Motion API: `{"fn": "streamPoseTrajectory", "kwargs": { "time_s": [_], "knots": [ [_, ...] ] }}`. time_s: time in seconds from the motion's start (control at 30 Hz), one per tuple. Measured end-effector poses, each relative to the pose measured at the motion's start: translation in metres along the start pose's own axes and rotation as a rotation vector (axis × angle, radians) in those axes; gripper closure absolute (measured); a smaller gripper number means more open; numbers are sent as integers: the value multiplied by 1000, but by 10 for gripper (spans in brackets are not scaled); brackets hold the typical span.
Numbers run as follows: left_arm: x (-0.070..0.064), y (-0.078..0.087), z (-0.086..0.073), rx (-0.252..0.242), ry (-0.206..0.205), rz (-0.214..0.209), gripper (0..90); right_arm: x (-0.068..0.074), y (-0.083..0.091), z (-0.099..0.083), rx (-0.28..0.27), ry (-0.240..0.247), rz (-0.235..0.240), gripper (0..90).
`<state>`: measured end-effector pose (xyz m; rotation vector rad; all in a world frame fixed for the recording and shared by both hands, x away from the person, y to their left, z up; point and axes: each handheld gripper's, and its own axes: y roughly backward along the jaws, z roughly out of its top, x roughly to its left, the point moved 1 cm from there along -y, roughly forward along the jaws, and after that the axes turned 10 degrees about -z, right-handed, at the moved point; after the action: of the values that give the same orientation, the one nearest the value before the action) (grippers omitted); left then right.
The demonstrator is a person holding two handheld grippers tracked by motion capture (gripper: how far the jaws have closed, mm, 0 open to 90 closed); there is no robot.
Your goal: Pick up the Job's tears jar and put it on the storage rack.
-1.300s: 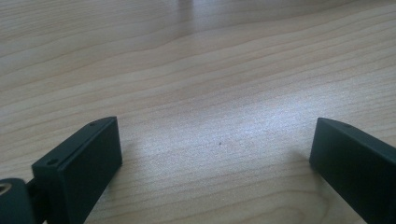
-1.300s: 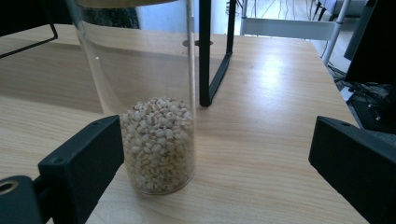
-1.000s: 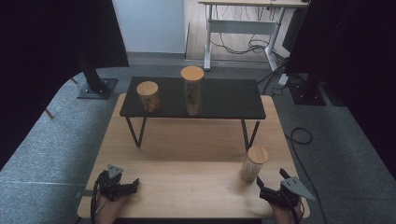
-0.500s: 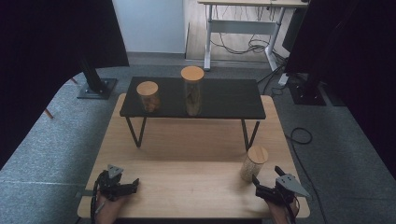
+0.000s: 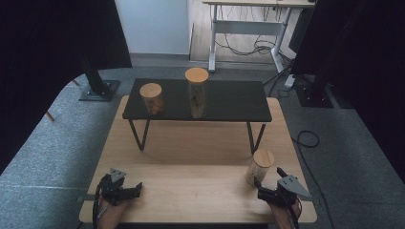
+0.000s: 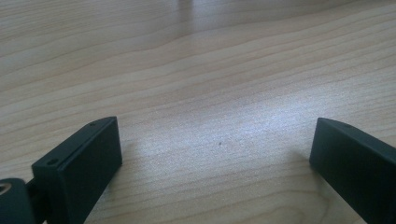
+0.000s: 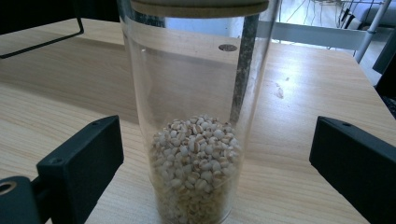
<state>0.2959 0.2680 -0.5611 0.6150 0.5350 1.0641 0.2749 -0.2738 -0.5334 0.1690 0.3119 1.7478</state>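
Note:
A clear glass jar (image 7: 196,121) with a wooden lid, partly filled with pale grains, stands upright on the wooden table near its front right (image 5: 261,166). My right gripper (image 5: 268,190) is open just in front of it, its jaws wide apart on either side of the jar and not touching it (image 7: 210,168). My left gripper (image 5: 135,188) rests open at the front left over bare wood (image 6: 215,149), holding nothing. Two more lidded jars stand on a low black shelf: a short one (image 5: 151,98) and a tall one (image 5: 197,92).
The black shelf (image 5: 229,102) on thin metal legs spans the far half of the wooden table (image 5: 191,157). Grey carpet surrounds the table, with black stands (image 5: 98,86) and a white desk frame (image 5: 248,28) with cables behind.
My right gripper has moved left and forward toward the grain jar. The left gripper has stayed where it was.

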Motion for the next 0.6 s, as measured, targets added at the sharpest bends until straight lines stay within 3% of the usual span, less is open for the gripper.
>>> {"fn": "streamPoseTrajectory", "kwargs": {
  "time_s": [0.6],
  "knots": [
    [0, 0, 0, 0, 0, 0, 21, 7, -15, 6, 2, 17, 7, 34]
  ]
}}
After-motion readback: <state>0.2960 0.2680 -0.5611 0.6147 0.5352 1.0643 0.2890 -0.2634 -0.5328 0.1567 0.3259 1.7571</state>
